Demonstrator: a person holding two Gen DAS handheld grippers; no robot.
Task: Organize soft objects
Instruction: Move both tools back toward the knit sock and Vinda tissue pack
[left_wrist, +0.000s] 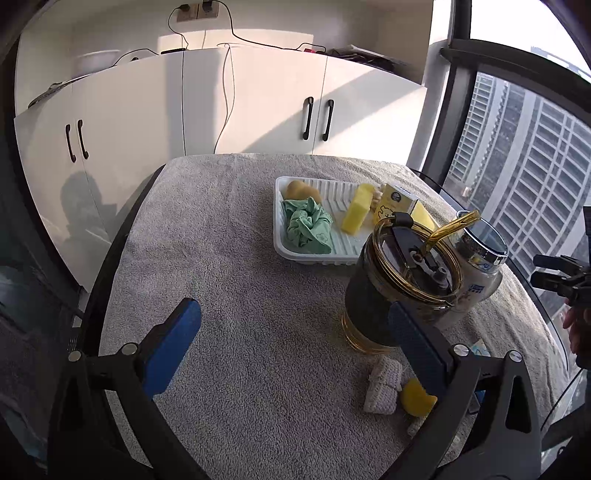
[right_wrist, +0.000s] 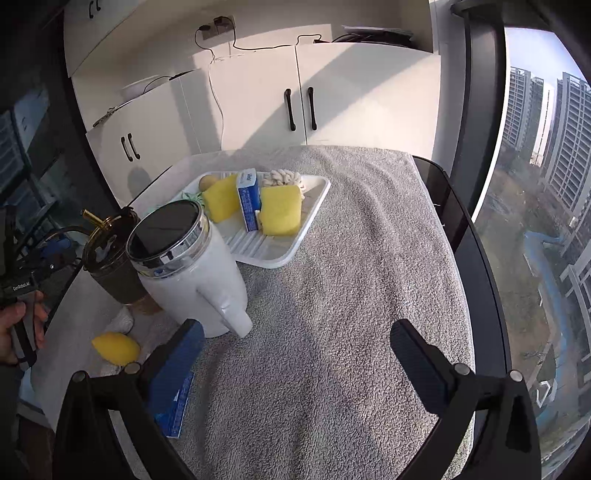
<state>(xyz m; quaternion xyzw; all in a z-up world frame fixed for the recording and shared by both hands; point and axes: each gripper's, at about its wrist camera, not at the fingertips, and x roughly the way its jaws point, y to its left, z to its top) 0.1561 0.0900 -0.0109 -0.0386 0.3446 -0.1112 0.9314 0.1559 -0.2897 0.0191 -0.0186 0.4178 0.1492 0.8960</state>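
A white ridged tray (left_wrist: 314, 254) (right_wrist: 273, 254) sits at the far side of the grey towel. It holds a green cloth (left_wrist: 308, 227), a yellow sponge (left_wrist: 356, 214) (right_wrist: 219, 203), a second yellow sponge (right_wrist: 280, 210), a small carton (left_wrist: 395, 201) (right_wrist: 248, 201), a knotted rope toy (right_wrist: 282, 179) and a yellow-brown soft toy (left_wrist: 301, 190). A yellow lemon toy (left_wrist: 417, 400) (right_wrist: 116, 349) and a knitted cream piece (left_wrist: 384, 386) lie near the front. My left gripper (left_wrist: 295, 343) is open and empty. My right gripper (right_wrist: 299, 354) is open and empty.
An amber tumbler with a straw (left_wrist: 391, 280) (right_wrist: 110, 262) and a white jug with a chrome lid (right_wrist: 188, 273) (left_wrist: 480, 266) stand between the tray and the lemon. A blue packet (right_wrist: 177, 406) lies by my right gripper's left finger. White cabinets stand behind; a window is on the right.
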